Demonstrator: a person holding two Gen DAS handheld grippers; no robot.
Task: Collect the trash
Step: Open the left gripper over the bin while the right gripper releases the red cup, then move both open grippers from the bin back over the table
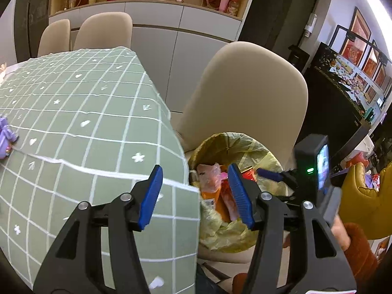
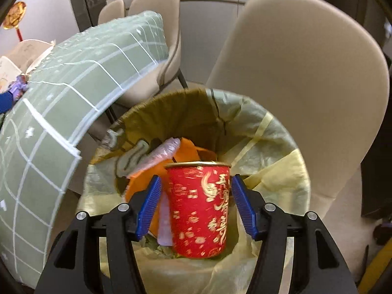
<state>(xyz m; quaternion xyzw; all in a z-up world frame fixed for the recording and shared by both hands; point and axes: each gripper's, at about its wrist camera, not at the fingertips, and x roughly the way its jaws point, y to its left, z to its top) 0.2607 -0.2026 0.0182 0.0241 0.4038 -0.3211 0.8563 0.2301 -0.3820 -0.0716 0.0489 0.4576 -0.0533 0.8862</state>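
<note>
A trash bin lined with a yellow bag [image 2: 276, 147] stands beside the table; it also shows in the left wrist view [image 1: 245, 144]. Orange and pink wrappers [image 2: 186, 152] lie inside it. A red paper cup with gold print [image 2: 199, 208] is between the blue pads of my right gripper [image 2: 196, 205], above the bin's opening. The jaws stand wide, with a small gap on each side of the cup. My left gripper [image 1: 196, 196] is open and empty over the table corner and the bin's edge. The right gripper also shows in the left wrist view [image 1: 272, 175].
A table under a green checked cloth [image 1: 73, 122] fills the left. A beige chair [image 1: 250, 98] stands right behind the bin, more chairs [image 1: 103, 29] at the far side. A purple toy [image 1: 5, 137] lies at the table's left. An open book [image 2: 22, 56] lies on the table.
</note>
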